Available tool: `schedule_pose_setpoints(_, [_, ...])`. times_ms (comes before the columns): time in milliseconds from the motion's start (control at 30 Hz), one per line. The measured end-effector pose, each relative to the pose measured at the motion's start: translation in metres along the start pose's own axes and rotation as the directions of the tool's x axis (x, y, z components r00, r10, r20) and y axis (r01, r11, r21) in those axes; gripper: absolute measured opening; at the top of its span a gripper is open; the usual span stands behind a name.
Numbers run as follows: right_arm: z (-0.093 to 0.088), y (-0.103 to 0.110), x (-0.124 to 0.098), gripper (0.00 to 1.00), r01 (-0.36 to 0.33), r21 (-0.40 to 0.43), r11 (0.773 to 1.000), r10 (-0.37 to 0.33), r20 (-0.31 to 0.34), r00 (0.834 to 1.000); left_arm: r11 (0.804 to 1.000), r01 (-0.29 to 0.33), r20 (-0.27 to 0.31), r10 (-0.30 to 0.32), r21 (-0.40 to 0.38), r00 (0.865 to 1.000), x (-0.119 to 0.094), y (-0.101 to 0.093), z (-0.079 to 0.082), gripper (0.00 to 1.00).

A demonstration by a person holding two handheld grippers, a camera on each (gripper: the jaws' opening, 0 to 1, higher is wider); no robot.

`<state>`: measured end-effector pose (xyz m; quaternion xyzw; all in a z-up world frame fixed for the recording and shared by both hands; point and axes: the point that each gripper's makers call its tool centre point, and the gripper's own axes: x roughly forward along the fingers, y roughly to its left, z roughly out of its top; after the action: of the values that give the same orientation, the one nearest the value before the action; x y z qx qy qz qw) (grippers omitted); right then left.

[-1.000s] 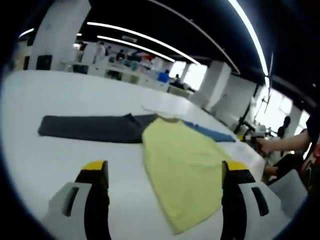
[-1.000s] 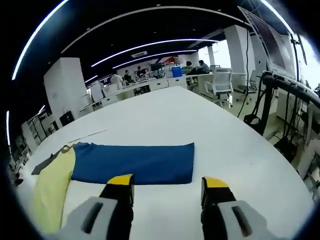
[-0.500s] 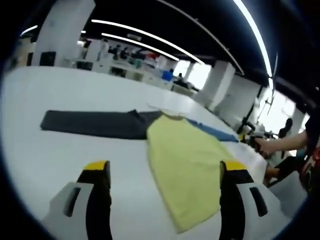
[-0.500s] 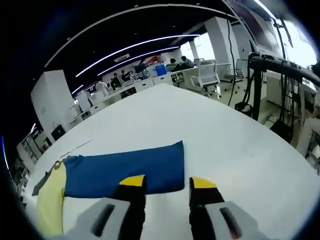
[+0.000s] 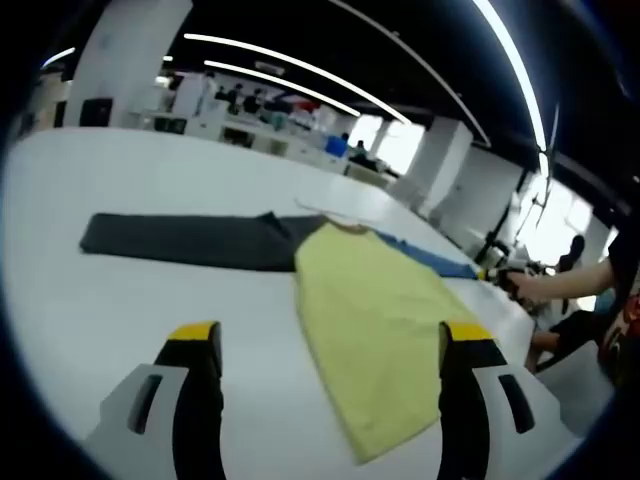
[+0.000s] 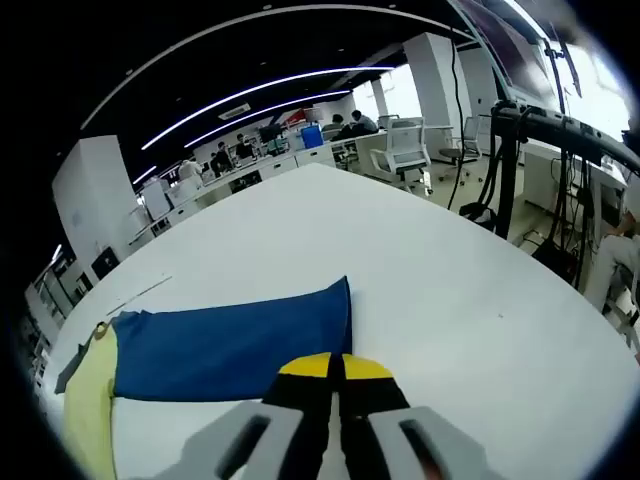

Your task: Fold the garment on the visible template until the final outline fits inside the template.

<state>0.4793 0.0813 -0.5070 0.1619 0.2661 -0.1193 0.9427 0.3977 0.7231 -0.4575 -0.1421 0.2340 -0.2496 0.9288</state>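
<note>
Matt cloth garment point(image 5: 370, 320), smooth glossy white table point(image 6: 430, 260)

The left claw point(image 5: 325, 345) has its two yellow-tipped jaws spread wide apart, holding nothing between them. The right claw point(image 6: 335, 366) has its yellow-tipped jaws pressed together, tips meeting at the middle of the right gripper view. In the left gripper view, a person's hand point(image 5: 524, 288) shows at the right edge.

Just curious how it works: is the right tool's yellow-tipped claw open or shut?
Shut. The right tool has its two yellow tips pressed together near the blue fabric sleeve; whether they pinch it, cannot tell.
</note>
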Motion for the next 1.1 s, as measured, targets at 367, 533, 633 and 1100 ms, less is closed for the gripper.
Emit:
schedule_pose_setpoints(367, [0.043, 0.065, -0.019, 0.00, -0.200, -0.065, 0.978, 0.203, 0.052, 0.978, 1.000, 0.024, 0.030, -0.024, -0.007, 0.999, -0.001, -0.007, 0.008, 0.84])
schedule_pose_setpoints(533, [0.043, 0.107, -0.022, 0.00, -0.297, -0.115, 0.948, 0.302, 0.028, 0.953, 1.000, 0.025, 0.058, -0.025, -0.013, 0.998, -0.005, -0.010, 0.015, 0.83])
schedule_pose_setpoints(633, [0.039, 0.139, -0.024, 0.00, -0.360, -0.139, 0.922, 0.365, 0.008, 0.931, 0.999, 0.025, 0.072, -0.024, -0.020, 0.997, -0.007, -0.009, 0.018, 0.82])
schedule_pose_setpoints(1100, [0.027, 0.258, -0.020, 0.00, -0.596, -0.168, 0.785, 0.594, -0.066, 0.802, 0.997, 0.032, 0.046, -0.035, 0.064, 0.998, -0.008, -0.019, 0.018, 0.82])
